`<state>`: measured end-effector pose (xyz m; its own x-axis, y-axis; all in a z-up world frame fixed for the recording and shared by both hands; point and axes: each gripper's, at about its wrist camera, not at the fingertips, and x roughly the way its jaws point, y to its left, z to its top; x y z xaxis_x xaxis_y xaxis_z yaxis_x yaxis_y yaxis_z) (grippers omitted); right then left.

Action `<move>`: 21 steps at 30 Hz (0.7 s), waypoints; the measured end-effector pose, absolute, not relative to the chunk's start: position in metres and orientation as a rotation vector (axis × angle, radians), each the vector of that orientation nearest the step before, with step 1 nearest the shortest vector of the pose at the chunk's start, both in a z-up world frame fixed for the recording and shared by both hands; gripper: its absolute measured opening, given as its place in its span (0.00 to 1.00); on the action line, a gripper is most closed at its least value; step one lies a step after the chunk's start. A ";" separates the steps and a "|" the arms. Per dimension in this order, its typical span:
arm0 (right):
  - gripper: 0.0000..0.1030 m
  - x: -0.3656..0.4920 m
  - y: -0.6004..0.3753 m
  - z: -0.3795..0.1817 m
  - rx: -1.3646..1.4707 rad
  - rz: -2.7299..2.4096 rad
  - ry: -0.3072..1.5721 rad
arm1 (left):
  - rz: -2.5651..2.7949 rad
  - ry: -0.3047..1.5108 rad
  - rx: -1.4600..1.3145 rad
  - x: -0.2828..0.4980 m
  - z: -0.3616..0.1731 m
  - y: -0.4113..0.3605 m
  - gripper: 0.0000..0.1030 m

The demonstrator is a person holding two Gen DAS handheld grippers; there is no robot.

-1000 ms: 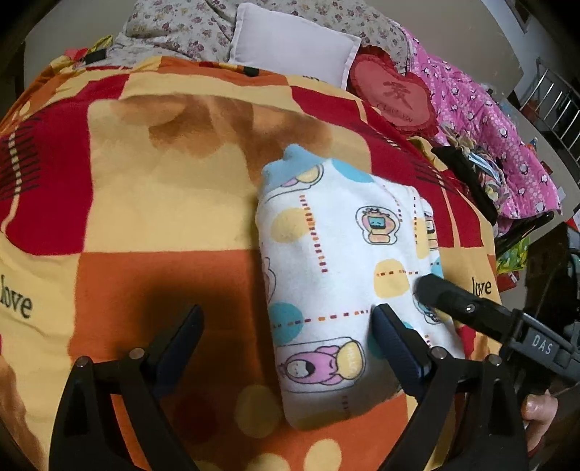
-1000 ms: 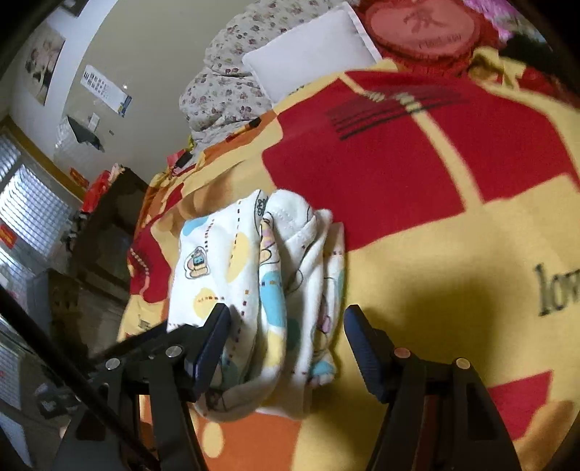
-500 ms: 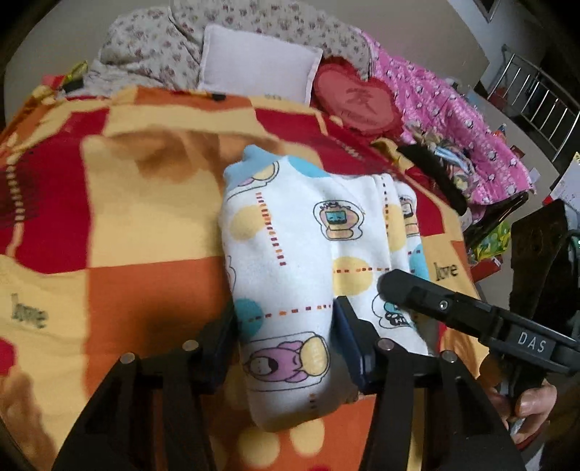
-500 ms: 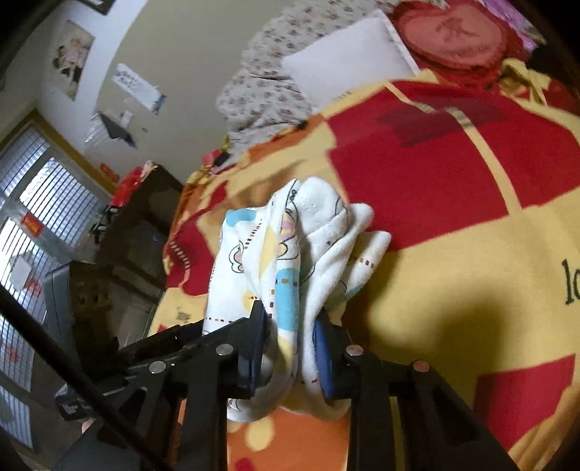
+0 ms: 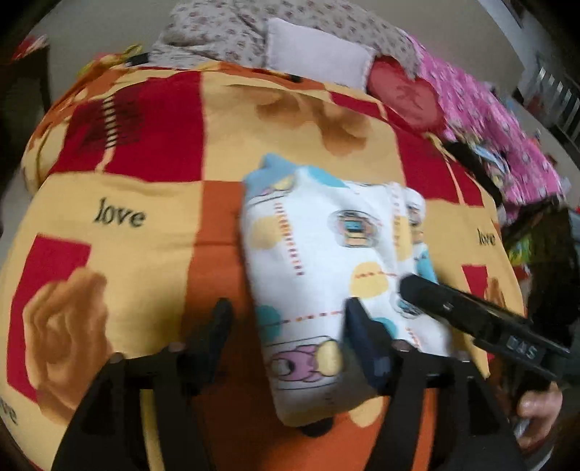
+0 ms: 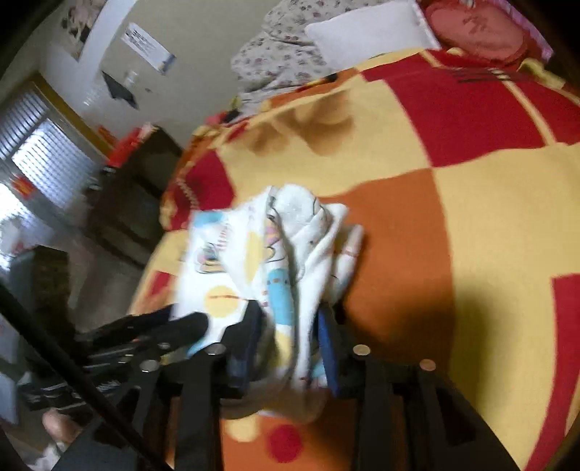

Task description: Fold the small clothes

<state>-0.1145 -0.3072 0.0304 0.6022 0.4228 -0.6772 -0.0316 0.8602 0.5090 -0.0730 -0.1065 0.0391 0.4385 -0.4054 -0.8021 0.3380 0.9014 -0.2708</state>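
A folded small white garment [image 5: 326,261] with cartoon prints and coloured dots is held a little above the red, orange and yellow blanket [image 5: 145,253]. My left gripper [image 5: 286,326] has its jaws closed on the garment's near left edge. My right gripper [image 6: 290,337] is shut on the garment's bunched layers [image 6: 290,261]. Its black finger [image 5: 453,308] shows on the right of the left wrist view.
A white pillow [image 5: 315,54], a red heart cushion [image 5: 406,98] and a floral quilt [image 5: 235,32] lie at the head of the bed. A pink blanket [image 5: 489,126] lies to the right. Dark furniture [image 6: 134,203] stands beyond the bed's left edge.
Both grippers closed on the garment and have carried it toward the near part of the blanket. The view has swung, so more of the blanket shows now.
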 end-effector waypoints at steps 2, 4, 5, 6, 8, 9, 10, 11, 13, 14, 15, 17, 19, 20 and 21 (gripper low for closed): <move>0.41 -0.119 -0.308 0.035 0.476 0.264 0.889 | -0.452 1.011 -0.082 -0.074 0.042 -0.103 0.69; 0.41 -0.126 -0.309 0.050 0.456 0.245 0.864 | -0.433 0.987 -0.058 -0.078 0.049 -0.103 0.69; 0.41 -0.132 -0.310 0.056 0.434 0.234 0.847 | -0.421 0.973 -0.040 -0.080 0.052 -0.104 0.69; 0.41 -0.136 -0.309 0.064 0.410 0.228 0.830 | -0.403 0.957 -0.015 -0.082 0.056 -0.106 0.69; 0.41 -0.139 -0.303 0.082 0.355 0.215 0.795 | -0.381 0.944 0.010 -0.082 0.059 -0.107 0.69; 0.40 -0.139 -0.300 0.088 0.341 0.213 0.782 | -0.375 0.940 0.014 -0.082 0.059 -0.108 0.69; 0.39 -0.139 -0.298 0.093 0.330 0.219 0.771 | -0.367 0.938 0.020 -0.082 0.058 -0.109 0.69; 0.39 -0.135 -0.293 0.095 0.324 0.231 0.768 | -0.363 0.938 0.023 -0.082 0.057 -0.108 0.69; 0.39 -0.128 -0.287 0.094 0.303 0.230 0.776 | -0.358 0.941 0.021 -0.081 0.054 -0.109 0.71; 0.39 -0.123 -0.283 0.090 0.287 0.218 0.789 | -0.358 0.942 0.016 -0.080 0.053 -0.108 0.71; 0.39 -0.120 -0.280 0.084 0.273 0.205 0.809 | -0.355 0.939 0.016 -0.080 0.053 -0.108 0.73; 0.39 -0.114 -0.277 0.066 0.265 0.181 0.866 | -0.349 0.934 0.019 -0.080 0.051 -0.109 0.76; 0.39 -0.110 -0.278 0.047 0.277 0.169 0.915 | -0.357 0.946 0.010 -0.077 0.047 -0.110 0.77; 0.39 -0.110 -0.279 0.044 0.289 0.167 0.921 | -0.356 0.944 0.006 -0.078 0.047 -0.109 0.77; 0.39 -0.113 -0.282 0.042 0.311 0.168 0.910 | -0.353 0.938 0.003 -0.079 0.047 -0.108 0.77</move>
<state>-0.1131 -0.2816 0.0419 0.6045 0.2728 -0.7484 -0.0119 0.9425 0.3340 -0.0795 -0.1084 0.0472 0.5384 -0.2951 -0.7893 0.2979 0.9429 -0.1493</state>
